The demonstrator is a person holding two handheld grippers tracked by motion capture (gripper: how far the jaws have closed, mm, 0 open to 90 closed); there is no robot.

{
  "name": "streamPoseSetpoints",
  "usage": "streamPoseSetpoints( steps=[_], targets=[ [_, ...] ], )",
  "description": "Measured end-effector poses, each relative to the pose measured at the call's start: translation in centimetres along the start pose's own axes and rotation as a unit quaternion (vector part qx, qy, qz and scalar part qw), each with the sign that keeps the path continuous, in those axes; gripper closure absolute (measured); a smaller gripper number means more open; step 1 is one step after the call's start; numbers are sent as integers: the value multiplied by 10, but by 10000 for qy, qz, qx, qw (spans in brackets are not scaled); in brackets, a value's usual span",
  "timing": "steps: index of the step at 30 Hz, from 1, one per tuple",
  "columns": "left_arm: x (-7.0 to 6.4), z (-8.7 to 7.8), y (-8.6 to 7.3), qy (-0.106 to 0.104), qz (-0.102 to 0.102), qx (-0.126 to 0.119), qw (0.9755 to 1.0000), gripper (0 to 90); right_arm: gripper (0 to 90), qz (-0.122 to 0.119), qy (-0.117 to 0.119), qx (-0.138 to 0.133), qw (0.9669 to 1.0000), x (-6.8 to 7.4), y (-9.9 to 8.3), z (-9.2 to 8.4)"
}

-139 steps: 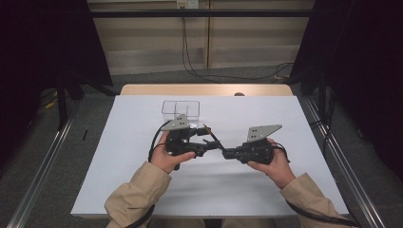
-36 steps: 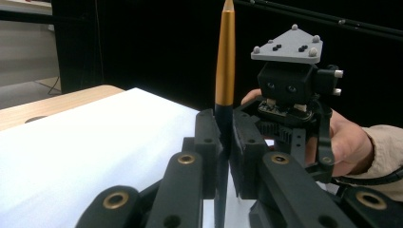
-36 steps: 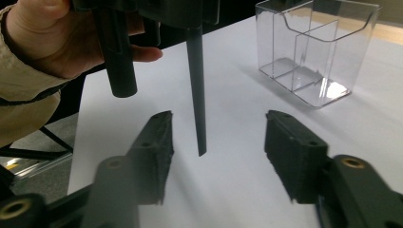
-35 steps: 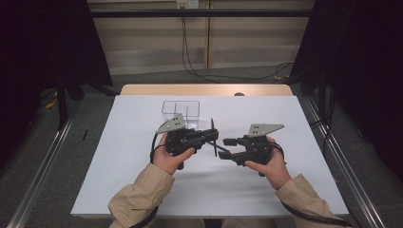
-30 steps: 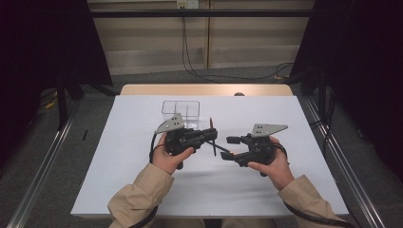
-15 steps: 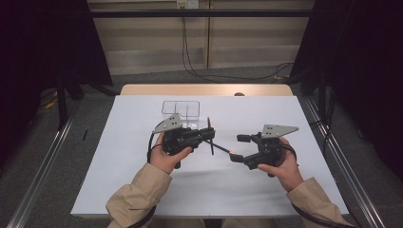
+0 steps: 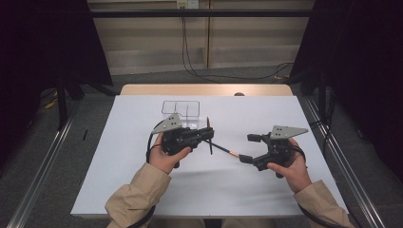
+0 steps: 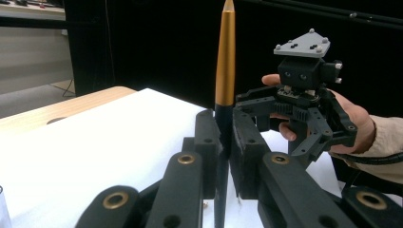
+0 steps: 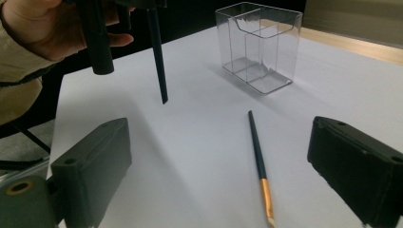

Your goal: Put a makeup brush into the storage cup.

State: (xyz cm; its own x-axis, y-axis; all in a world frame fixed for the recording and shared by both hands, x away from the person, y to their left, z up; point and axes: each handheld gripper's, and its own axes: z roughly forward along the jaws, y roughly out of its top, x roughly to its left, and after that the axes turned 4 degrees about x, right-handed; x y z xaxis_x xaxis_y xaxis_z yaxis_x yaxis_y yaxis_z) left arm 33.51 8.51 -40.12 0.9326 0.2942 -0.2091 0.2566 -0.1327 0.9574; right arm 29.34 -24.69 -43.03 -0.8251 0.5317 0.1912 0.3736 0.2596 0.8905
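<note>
On white table (image 7: 142,190), left gripper (image 7: 207,134) clamped on upright pen (image 8: 225,71), right gripper (image 7: 251,148) jaws just opening wide, second pen (image 9: 260,166) lying flat between them, clear box (image 7: 180,109) behind.

A white table cover (image 7: 142,190) is noted. Both pens are dark blue-black with gold ends: the held pen (image 8: 225,61) and the lying pen (image 9: 259,161). The box (image 9: 259,45) is clear. Gripper jaws are black; sleeves (image 7: 138,199) are tan.
</note>
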Motion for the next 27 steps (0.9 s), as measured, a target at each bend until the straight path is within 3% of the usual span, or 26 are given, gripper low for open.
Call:
streamPoseSetpoints(
  steps=[3, 9, 27],
  targets=[
    [0, -1, 0, 18, 1, -4, 10000, 829, 44, -51, 63, 22, 10000, -2, -2, -5],
    [1, -2, 0, 24, -3, -25, 10000, 829, 44, -91, -55, 105, 9999, -4, -6, -12],
    [2, -7, 2, 108, 28, -44, 9999, 828, 37, 16, -173, -184, 9997, -11, -17, -38]
  ],
)
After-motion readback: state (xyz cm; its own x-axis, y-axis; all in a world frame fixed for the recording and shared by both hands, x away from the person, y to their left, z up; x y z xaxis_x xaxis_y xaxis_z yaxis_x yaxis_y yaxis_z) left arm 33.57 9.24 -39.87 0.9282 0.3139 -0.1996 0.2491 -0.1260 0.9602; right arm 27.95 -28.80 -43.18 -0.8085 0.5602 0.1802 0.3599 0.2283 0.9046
